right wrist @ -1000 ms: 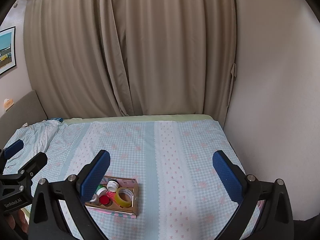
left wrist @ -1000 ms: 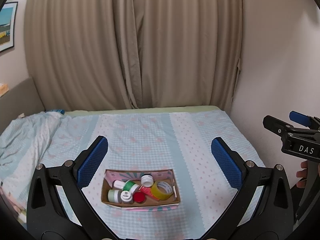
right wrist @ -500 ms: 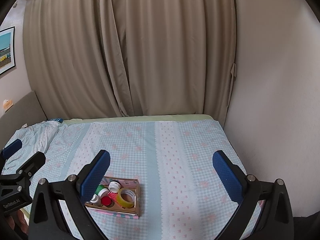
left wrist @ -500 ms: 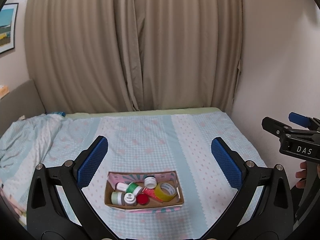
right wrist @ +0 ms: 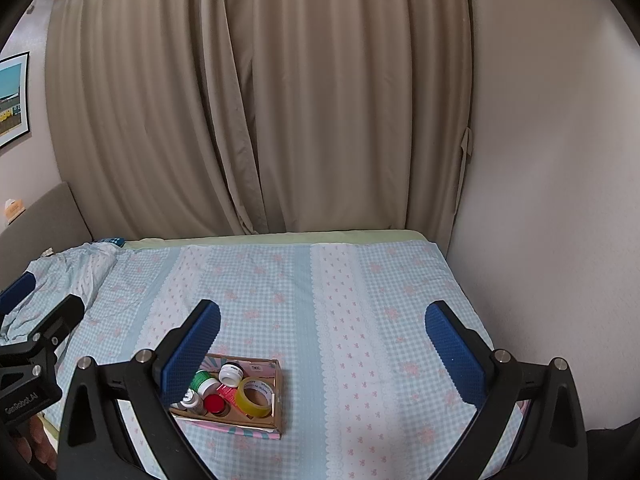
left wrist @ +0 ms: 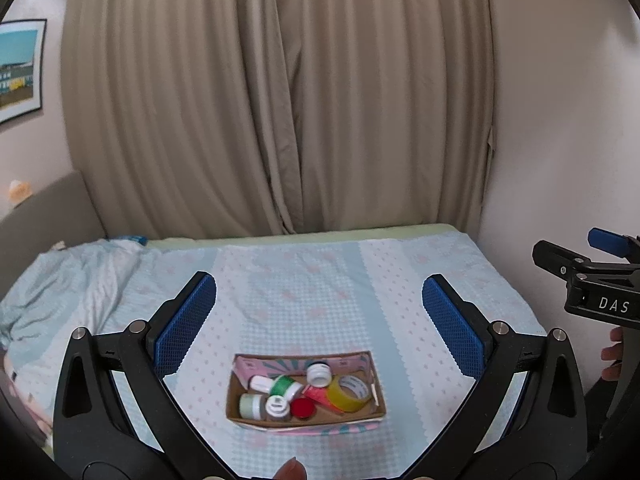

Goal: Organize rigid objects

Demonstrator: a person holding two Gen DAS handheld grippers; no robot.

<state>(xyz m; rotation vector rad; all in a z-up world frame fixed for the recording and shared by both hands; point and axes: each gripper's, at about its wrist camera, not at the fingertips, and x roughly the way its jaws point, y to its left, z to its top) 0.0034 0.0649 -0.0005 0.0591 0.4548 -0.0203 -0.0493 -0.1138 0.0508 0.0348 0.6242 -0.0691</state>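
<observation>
A shallow cardboard box (left wrist: 372, 372) (right wrist: 278, 396) lies on the bed near its front edge. It holds a yellow tape roll (left wrist: 350, 392) (right wrist: 253, 396), a red cap (left wrist: 302, 408) (right wrist: 214, 403), a green-and-white jar (left wrist: 285, 386) (right wrist: 202, 380), a white-lidded jar (left wrist: 318, 373) (right wrist: 231, 374) and several other small jars. My left gripper (left wrist: 319, 326) hovers open above and before the box, nothing between its blue pads. My right gripper (right wrist: 322, 340) is open too, to the box's right; its left finger (right wrist: 192, 350) hides the box's left part.
A bed with a light blue checked sheet (left wrist: 304, 280) (right wrist: 360, 300) fills the lower view, with a crumpled blanket (left wrist: 60, 280) at its left. Beige curtains (left wrist: 280, 100) hang behind, a wall (right wrist: 552, 160) runs along the right, and a framed picture (left wrist: 18, 68) hangs at left.
Both grippers stay open. The left wrist view has shifted slightly, so the box now sits a little more to the right and lower between its fingers.
</observation>
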